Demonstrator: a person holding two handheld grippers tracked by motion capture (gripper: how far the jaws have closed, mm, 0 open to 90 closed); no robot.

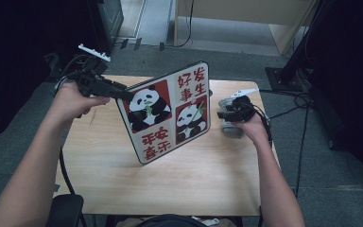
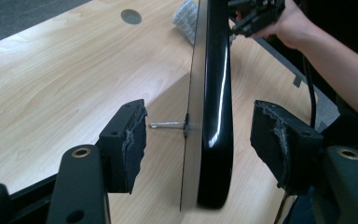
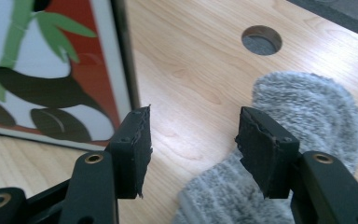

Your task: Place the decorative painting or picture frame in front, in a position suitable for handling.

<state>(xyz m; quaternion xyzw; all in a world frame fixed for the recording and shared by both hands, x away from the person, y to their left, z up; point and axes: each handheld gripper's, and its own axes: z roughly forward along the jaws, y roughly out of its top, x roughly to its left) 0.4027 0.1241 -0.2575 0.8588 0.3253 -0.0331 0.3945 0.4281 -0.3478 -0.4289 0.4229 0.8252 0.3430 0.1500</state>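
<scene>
A framed picture point(image 1: 170, 111) with two pandas and red characters stands tilted on the wooden table point(image 1: 194, 184). My left gripper point(image 1: 126, 94) is at its upper left edge. In the left gripper view the picture's black edge point(image 2: 216, 93) runs between the jaws of the left gripper point(image 2: 198, 126), with a gap on each side; the pads point(image 2: 133, 144) do not touch it. The right gripper point(image 1: 224, 115) hovers open just right of the picture, over a grey knitted cloth point(image 1: 230, 128). In the right gripper view its jaws point(image 3: 193, 126) stand apart above the cloth point(image 3: 303, 112), beside the picture point(image 3: 51, 70).
A round cable hole point(image 3: 261, 40) sits in the tabletop near the cloth. Dark furniture stands at the left point(image 1: 23, 52), a black stand base point(image 1: 288, 75) and cables point(image 1: 307, 101) lie on the floor at the right, and a pale wooden desk point(image 1: 246, 19) stands behind.
</scene>
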